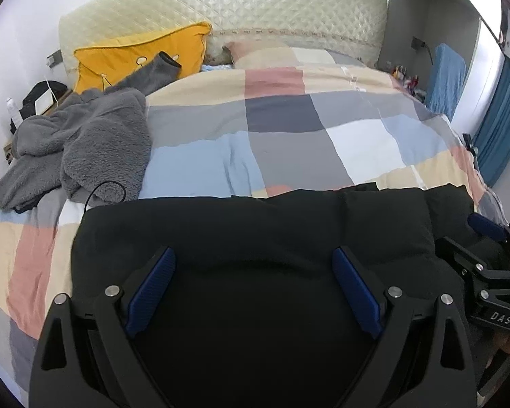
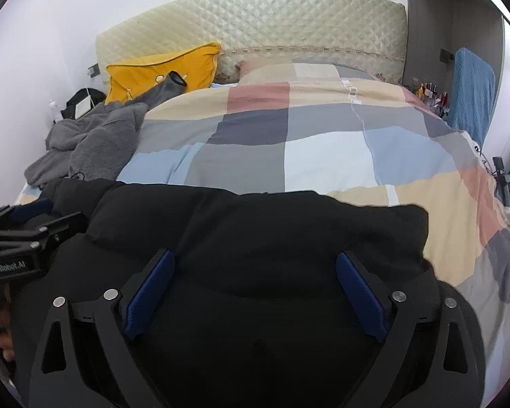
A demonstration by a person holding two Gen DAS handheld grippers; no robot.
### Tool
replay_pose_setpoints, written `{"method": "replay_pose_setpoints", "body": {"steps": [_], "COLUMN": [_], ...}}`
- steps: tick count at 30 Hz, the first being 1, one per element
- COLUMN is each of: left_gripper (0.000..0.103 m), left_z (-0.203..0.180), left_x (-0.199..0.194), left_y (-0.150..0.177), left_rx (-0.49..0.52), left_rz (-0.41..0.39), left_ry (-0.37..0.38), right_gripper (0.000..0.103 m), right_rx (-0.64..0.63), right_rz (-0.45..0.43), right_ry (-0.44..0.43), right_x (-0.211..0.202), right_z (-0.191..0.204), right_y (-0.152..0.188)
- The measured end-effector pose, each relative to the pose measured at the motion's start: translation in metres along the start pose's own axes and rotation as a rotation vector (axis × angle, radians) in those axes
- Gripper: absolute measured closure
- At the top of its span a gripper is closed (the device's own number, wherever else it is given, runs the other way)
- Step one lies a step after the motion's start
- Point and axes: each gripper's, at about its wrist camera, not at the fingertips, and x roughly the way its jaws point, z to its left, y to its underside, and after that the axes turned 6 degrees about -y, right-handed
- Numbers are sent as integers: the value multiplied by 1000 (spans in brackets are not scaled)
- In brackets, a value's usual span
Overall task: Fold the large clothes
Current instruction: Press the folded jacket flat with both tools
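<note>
A large black padded jacket (image 1: 255, 224) lies folded on the near end of the bed, also in the right wrist view (image 2: 255, 224). My left gripper (image 1: 254, 258) is open, its blue pads spread wide just above the jacket's left half. My right gripper (image 2: 255, 261) is open the same way over the jacket's right half. Each gripper shows at the edge of the other's view: the right gripper (image 1: 486, 248) and the left gripper (image 2: 27, 224). Neither holds anything.
The bed has a checked quilt (image 1: 289, 129) in pastel squares. A grey fleece garment (image 1: 85, 146) is heaped on the left side, with a yellow pillow (image 1: 136, 54) behind it. A padded headboard (image 1: 221, 3) stands at the back. A blue chair (image 1: 445, 78) is at the right.
</note>
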Motion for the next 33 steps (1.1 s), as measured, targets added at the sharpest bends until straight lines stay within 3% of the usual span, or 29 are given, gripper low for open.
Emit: {"method": "replay_pose_setpoints", "body": {"steps": [6, 11, 16, 27, 33], "left_gripper": [8, 8, 8, 7, 6], "left_z": [-7, -6, 4, 3, 24], "left_x": [6, 12, 14, 4, -6], "left_y": [10, 18, 25, 36, 42], "left_rx": [27, 28, -14, 5, -63], "left_rz": [-31, -61, -85, -104, -133], "left_ry": [-36, -60, -34, -63, -133], "right_gripper": [1, 0, 0, 0, 0], "right_rx": [-30, -26, -55, -91, -51], "right_rz": [-13, -30, -53, -74, -81], "right_ry": [25, -8, 4, -24, -43], "right_x": [10, 18, 18, 4, -4], "right_z": [9, 7, 12, 1, -16], "right_y": [5, 7, 14, 23, 27]}}
